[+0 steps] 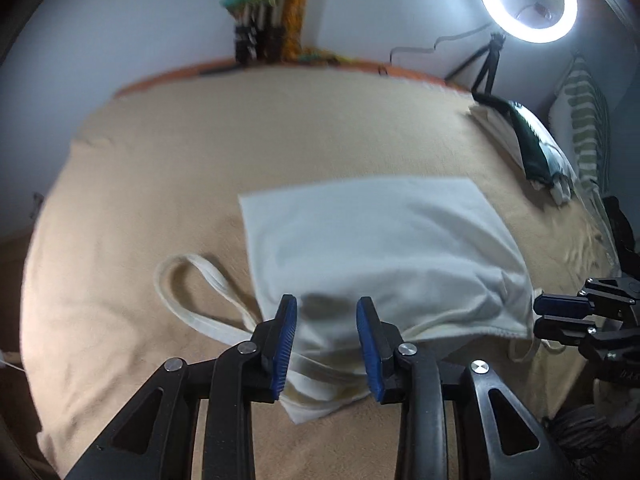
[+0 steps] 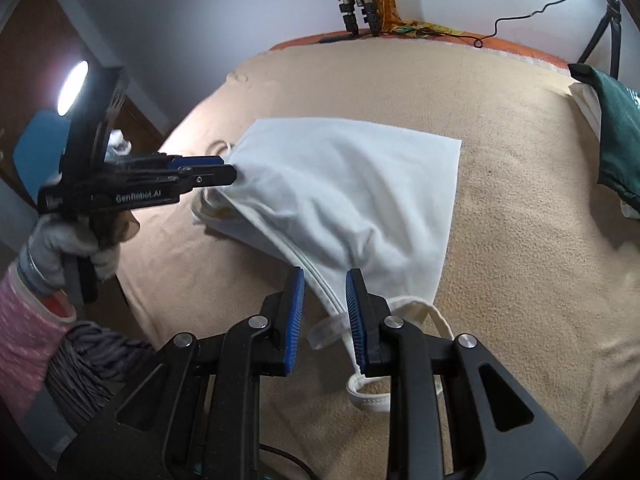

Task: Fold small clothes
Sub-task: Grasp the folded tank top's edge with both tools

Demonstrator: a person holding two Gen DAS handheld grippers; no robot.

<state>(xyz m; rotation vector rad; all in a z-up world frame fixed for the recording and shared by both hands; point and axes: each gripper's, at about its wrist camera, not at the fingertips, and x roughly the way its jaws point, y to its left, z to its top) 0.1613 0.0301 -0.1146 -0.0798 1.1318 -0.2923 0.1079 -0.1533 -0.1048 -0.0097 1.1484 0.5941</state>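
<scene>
A white cloth bag (image 1: 372, 248) with strap handles (image 1: 192, 304) lies on a tan blanket (image 1: 200, 152); it also shows in the right wrist view (image 2: 352, 192). My left gripper (image 1: 326, 320) is open, its blue pads astride the bag's near left edge. In the right wrist view the left gripper (image 2: 224, 168) sits at the bag's left corner. My right gripper (image 2: 324, 292) is open over the bag's near hem and strap (image 2: 368, 396); in the left wrist view the right gripper (image 1: 538, 316) is at the bag's right corner.
Folded clothes, a dark green one on top (image 1: 528, 140), lie at the blanket's far right, also in the right wrist view (image 2: 616, 136). A ring light (image 1: 528, 0) on a tripod and hanging cloths (image 1: 276, 8) stand at the back wall. A gloved hand (image 2: 68, 248) holds the left gripper.
</scene>
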